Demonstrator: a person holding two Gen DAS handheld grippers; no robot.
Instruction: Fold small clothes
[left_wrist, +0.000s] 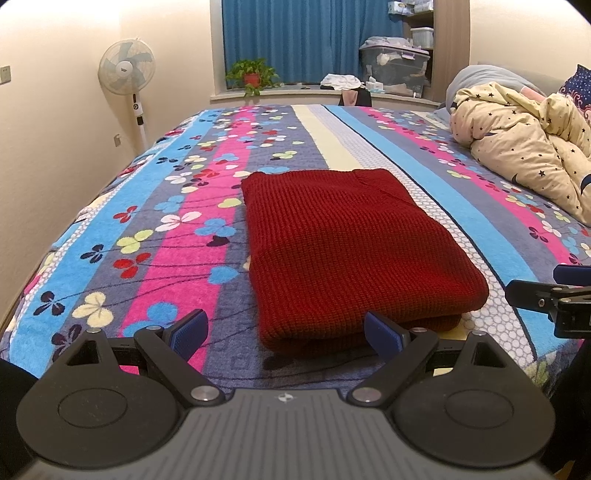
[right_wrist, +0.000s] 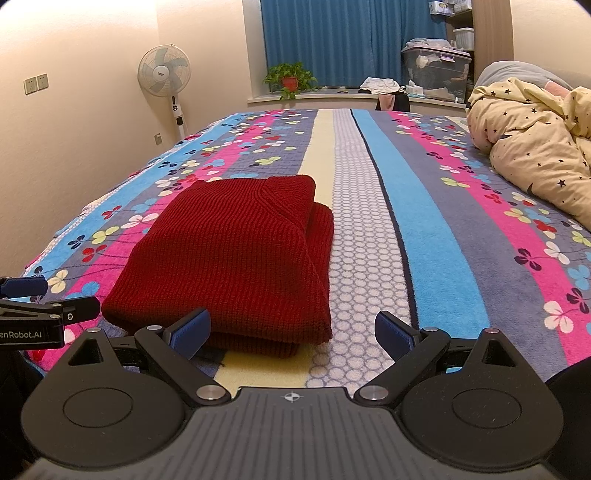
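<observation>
The red sweater (left_wrist: 354, 251) lies folded on the bedspread (left_wrist: 424, 206), both the left gripper (left_wrist: 284, 332) and right gripper (right_wrist: 291, 334) spread wide and empty just before it, so probably only square the uneven right-hand layers gently.

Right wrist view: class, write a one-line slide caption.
Open right hand-held gripper facing a folded red sweater on a striped floral blanket.
</observation>
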